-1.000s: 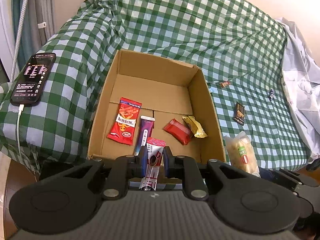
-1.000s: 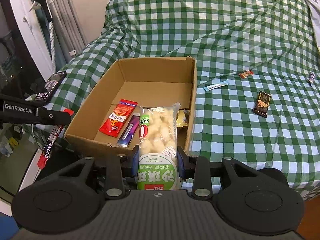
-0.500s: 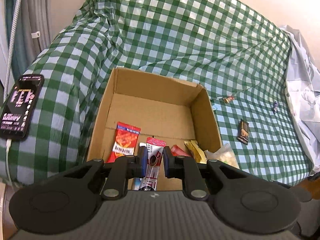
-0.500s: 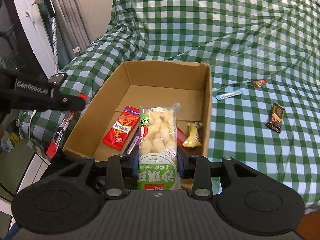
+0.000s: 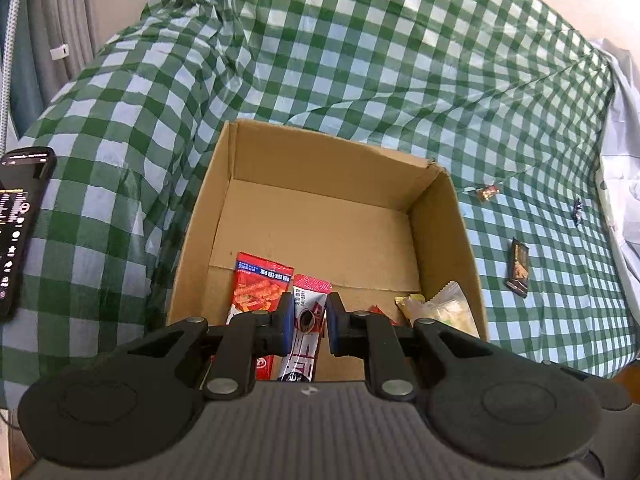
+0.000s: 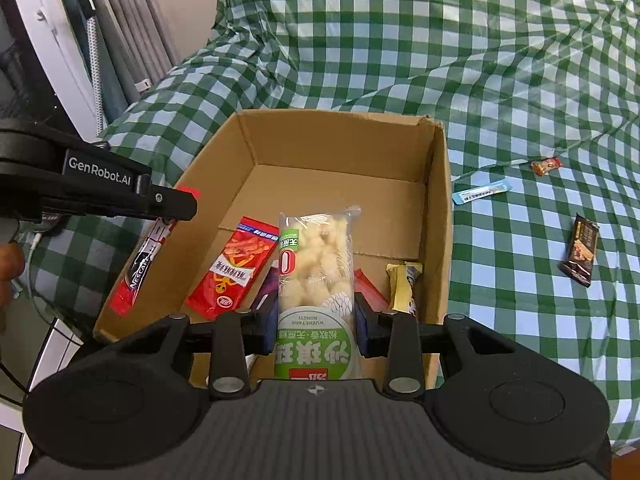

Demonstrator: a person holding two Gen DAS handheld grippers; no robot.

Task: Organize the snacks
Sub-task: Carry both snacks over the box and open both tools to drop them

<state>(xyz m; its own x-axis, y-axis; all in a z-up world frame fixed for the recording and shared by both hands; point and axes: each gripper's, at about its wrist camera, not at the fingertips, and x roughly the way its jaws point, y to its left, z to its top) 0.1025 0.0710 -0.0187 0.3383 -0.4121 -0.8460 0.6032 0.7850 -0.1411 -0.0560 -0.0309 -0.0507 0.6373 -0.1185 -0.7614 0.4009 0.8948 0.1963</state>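
An open cardboard box [image 5: 332,148] sits on the green checked cloth. Inside lie a red snack packet [image 5: 256,292], a yellow packet [image 6: 402,284], a purple stick [image 6: 268,292] and a small red packet [image 6: 370,288]. My left gripper [image 5: 307,308] is shut on a red and white coffee sachet [image 5: 306,320] above the box's near left corner. In the right wrist view the left gripper [image 6: 176,204] shows with the sachet [image 6: 140,268] hanging from it. My right gripper [image 6: 316,312] is shut on a clear bag of pale puffs with a green label [image 6: 316,264], over the box's near side.
A phone [image 5: 20,224] on a cable lies left of the box. On the cloth to the right are a dark chocolate bar [image 6: 580,254], a blue stick sachet [image 6: 482,192], a small orange candy [image 6: 546,166] and a tiny dark candy [image 5: 577,210]. White fabric [image 5: 620,160] lies at far right.
Both grippers have moved forward and a little lower, from in front of the box to over its near edge. Each keeps its snack in the same grip.
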